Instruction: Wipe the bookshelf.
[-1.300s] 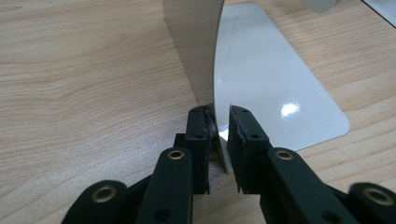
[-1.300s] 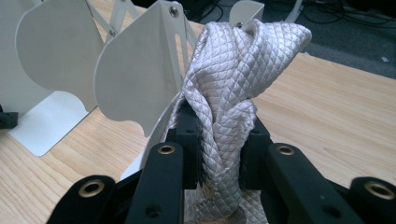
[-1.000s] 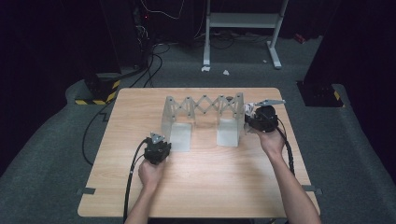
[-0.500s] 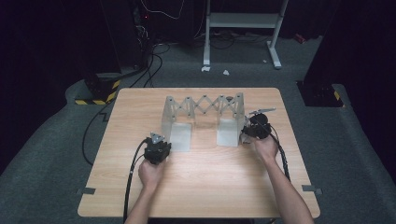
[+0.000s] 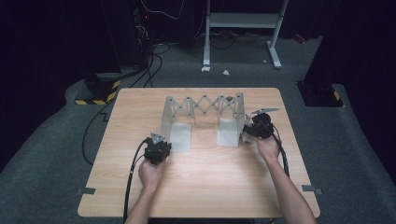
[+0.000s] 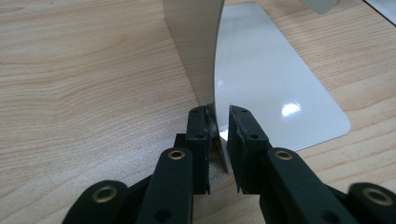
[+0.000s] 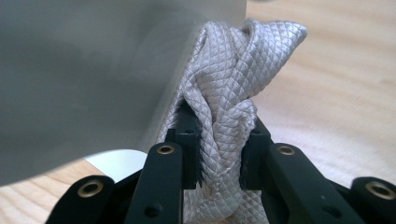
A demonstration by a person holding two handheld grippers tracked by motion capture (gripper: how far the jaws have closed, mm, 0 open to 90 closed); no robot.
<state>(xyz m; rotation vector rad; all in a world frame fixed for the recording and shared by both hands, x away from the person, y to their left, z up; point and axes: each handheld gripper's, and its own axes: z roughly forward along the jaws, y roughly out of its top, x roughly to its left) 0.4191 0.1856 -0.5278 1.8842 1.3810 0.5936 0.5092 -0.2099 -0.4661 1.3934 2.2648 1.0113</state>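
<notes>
We have left tongs (image 6: pixel 218 122) clamped on the expandable bookend rack's (image 5: pixel 204 108) left end plate (image 6: pixel 194 46), right tongs (image 7: pixel 219 140) gripping a quilted silver cloth (image 7: pixel 233 70) beside the right plate (image 7: pixel 93 70); cloth not yet placed.

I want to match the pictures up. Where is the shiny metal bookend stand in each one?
High view: expandable metal bookend at table centre, towards the far side.
Left gripper view: its upright plate rises between the jaws.
Right gripper view: grey plate fills the upper left.
Shared landmark: wooden table.
</notes>
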